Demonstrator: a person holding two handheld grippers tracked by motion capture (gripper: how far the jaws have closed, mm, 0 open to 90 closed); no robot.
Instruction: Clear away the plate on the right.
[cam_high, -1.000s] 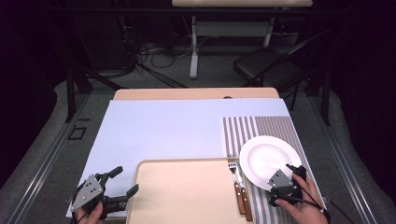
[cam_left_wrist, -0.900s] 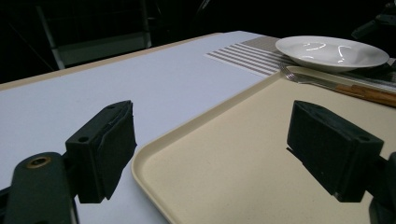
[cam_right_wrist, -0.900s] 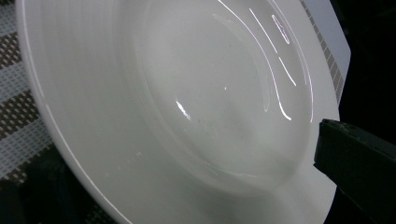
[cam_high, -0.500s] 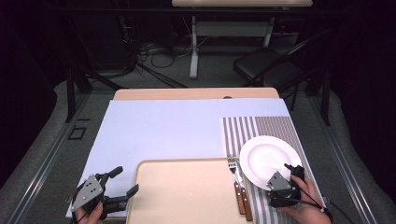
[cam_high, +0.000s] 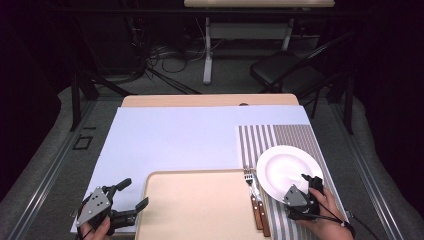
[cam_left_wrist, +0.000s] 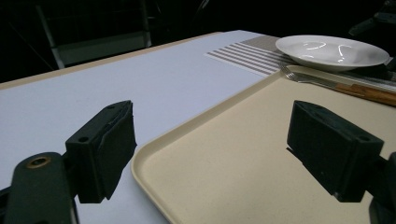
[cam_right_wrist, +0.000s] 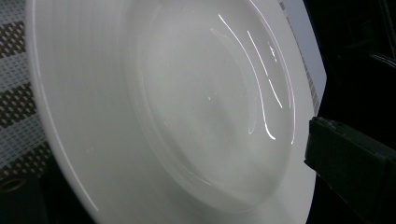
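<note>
A white plate (cam_high: 285, 167) lies on a striped placemat (cam_high: 280, 136) at the right. My right gripper (cam_high: 306, 186) is at the plate's near rim, jaws wide apart. In the right gripper view the plate (cam_right_wrist: 163, 107) is very close, with one black finger (cam_right_wrist: 350, 172) at its right edge. A fork (cam_high: 250, 181) and a wooden-handled knife (cam_high: 262, 215) lie between the plate and a beige tray (cam_high: 200, 205). My left gripper (cam_high: 134, 193) stands open at the tray's left edge; in the left gripper view its jaws (cam_left_wrist: 215, 140) straddle the tray's corner (cam_left_wrist: 154, 154), holding nothing.
A pale blue sheet (cam_high: 175, 140) covers most of the wooden table (cam_high: 200, 101). Beyond the far edge stand a black chair (cam_high: 287, 70) and a table leg with cables on the floor. The plate (cam_left_wrist: 331, 50) and fork (cam_left_wrist: 303, 77) show far off in the left gripper view.
My right gripper has shifted slightly at the plate's near rim. The left gripper and the objects have stayed put.
</note>
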